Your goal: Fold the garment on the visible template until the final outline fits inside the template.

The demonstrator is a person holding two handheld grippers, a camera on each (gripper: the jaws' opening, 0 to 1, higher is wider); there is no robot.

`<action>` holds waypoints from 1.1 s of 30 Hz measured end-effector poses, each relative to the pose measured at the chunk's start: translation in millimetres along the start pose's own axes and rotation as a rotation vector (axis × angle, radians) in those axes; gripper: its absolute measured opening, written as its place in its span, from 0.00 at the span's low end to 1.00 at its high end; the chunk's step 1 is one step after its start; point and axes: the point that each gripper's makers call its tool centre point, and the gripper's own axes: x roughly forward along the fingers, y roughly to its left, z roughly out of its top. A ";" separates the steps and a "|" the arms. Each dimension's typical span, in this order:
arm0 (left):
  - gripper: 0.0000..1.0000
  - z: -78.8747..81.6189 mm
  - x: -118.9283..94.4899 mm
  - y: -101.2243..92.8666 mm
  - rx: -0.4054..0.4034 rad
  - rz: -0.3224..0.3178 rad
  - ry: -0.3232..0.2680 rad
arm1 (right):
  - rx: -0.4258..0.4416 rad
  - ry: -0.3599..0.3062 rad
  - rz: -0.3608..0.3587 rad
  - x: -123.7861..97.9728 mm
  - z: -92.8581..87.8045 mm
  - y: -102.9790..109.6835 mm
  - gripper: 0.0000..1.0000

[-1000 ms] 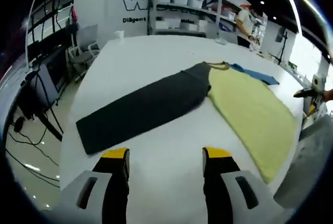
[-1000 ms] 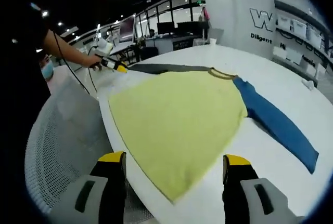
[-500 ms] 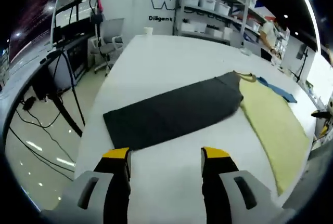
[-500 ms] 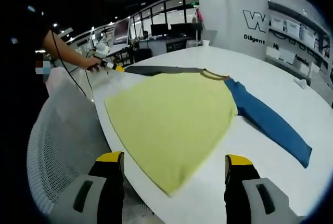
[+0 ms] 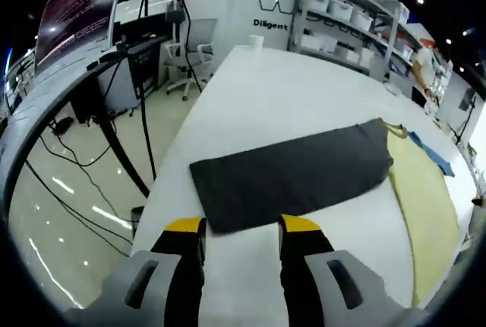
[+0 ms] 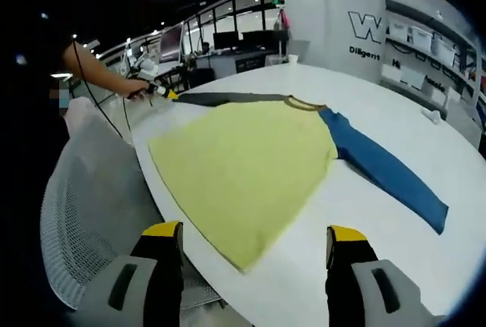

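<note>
A long-sleeved garment lies flat on the white table (image 5: 304, 92). It has a pale yellow body (image 6: 243, 164), a dark grey sleeve (image 5: 292, 179) and a blue sleeve (image 6: 383, 171). My left gripper (image 5: 241, 228) is open, its yellow tips just short of the dark sleeve's cuff end, with nothing between them. In the right gripper view a person's hand holds the left gripper (image 6: 161, 93) at the far end of the dark sleeve (image 6: 220, 99). My right gripper (image 6: 254, 236) stands open near the table's edge, a little short of the yellow hem, holding nothing.
A white mesh chair (image 6: 76, 221) stands at the table's edge beside the hem. Past the table's left edge are floor cables, a tripod and an office chair (image 5: 190, 46). A cup (image 5: 257, 40) sits at the far end, and shelves (image 5: 342, 23) stand behind it.
The left gripper has swung along the dark sleeve to its cuff end, and its jaws stand slightly closer together. The right gripper has drawn back slightly. The garment lies as before.
</note>
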 end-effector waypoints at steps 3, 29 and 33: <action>0.34 -1.2 5.0 6.4 0.004 0.020 0.016 | 0.008 -0.005 -0.010 -2.0 0.3 -1.6 0.74; 0.01 19.3 13.1 3.1 0.112 -0.012 0.110 | 0.075 -0.033 -0.028 -3.8 -7.8 -0.9 0.79; 0.01 30.5 4.5 -9.8 0.113 -0.055 0.082 | 0.066 -0.034 -0.032 -4.2 -8.5 -1.7 0.79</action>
